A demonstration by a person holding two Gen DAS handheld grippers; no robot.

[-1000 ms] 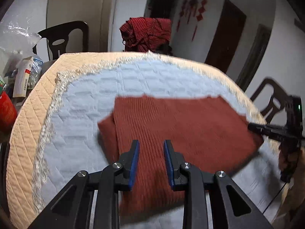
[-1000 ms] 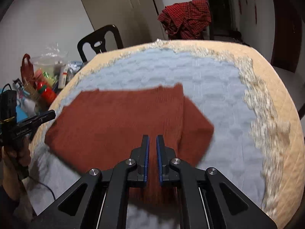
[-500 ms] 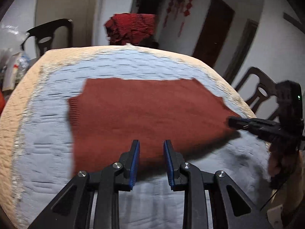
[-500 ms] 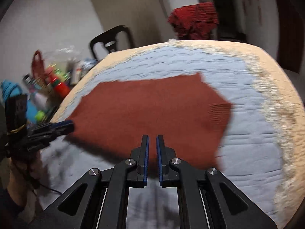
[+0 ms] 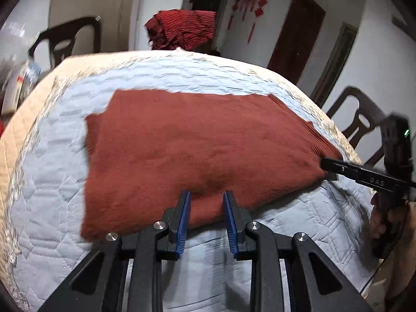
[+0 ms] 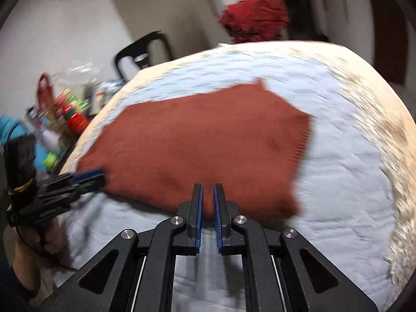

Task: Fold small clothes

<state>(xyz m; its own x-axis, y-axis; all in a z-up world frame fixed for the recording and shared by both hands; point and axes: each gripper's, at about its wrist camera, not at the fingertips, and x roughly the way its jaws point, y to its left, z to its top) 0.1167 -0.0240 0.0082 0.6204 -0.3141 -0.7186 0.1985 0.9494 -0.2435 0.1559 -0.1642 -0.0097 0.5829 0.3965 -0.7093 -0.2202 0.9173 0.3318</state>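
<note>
A rust-red knit garment (image 5: 197,150) lies spread on the light blue quilted table cover (image 5: 52,197); it also shows in the right wrist view (image 6: 202,145). My left gripper (image 5: 206,202) is open, its jaws around the garment's near edge. My right gripper (image 6: 207,200) has its jaws close together on the near edge of the garment, with cloth between them. In the left wrist view the right gripper (image 5: 330,165) meets the garment's right corner. In the right wrist view the left gripper (image 6: 91,176) is at the left corner.
A red checked cloth (image 5: 182,28) hangs over a chair behind the table. Dark chairs stand at the back left (image 5: 65,41) and at the right (image 5: 361,119). Bottles, bags and clutter (image 6: 67,109) sit beside the table's left edge.
The garment has been pulled toward the near edge and flattened out. Both grippers have drawn back to its near hem. The views have tilted and blurred with the motion.
</note>
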